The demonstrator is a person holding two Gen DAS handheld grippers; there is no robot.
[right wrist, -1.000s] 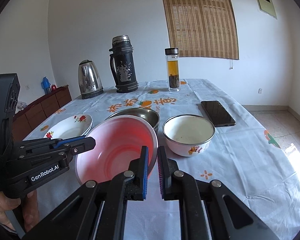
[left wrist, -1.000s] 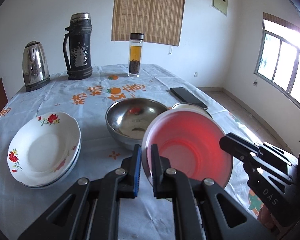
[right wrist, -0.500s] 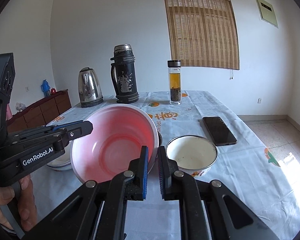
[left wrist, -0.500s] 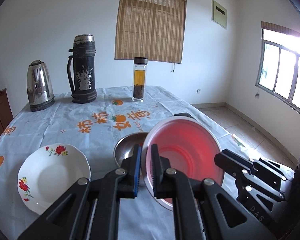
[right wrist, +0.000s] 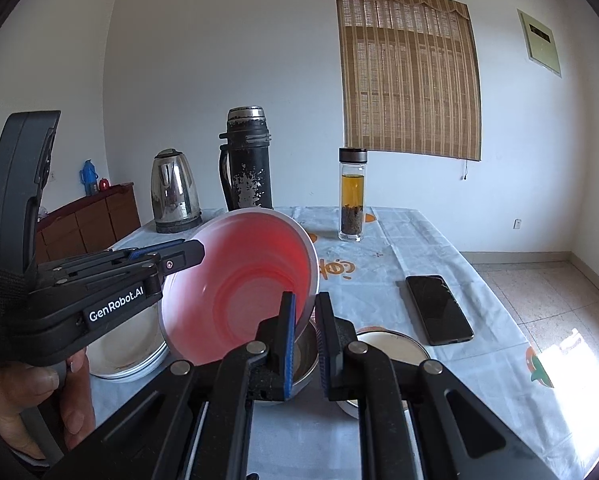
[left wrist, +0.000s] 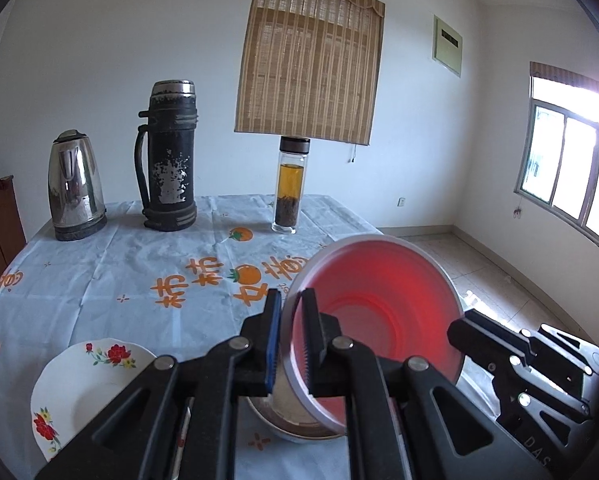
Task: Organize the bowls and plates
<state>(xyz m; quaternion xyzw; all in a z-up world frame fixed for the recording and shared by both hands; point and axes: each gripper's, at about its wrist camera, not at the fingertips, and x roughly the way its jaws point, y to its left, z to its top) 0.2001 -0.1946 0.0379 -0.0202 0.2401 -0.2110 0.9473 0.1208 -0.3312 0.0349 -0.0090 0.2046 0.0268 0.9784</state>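
Above the counter [left wrist: 139, 264], left tool [left wrist: 290, 340] clenched on the pink bowl [left wrist: 379, 312] rim, right tool [right wrist: 304, 344] clenched on its opposite rim, bowl tilted over the steel bowl [right wrist: 305, 356], floral plates [left wrist: 83, 388] left, enamel bowl [right wrist: 391, 344] right.

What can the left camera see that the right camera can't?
Only the left wrist view shows the big window and the white plate with red flowers. Only the right wrist view shows the black phone, the wooden cabinet with a blue toy, and the person's hand. Both show the pink bowl, pinched at its rim by the left claw and the right claw, plus the kettle, the black flask and the tea bottle.
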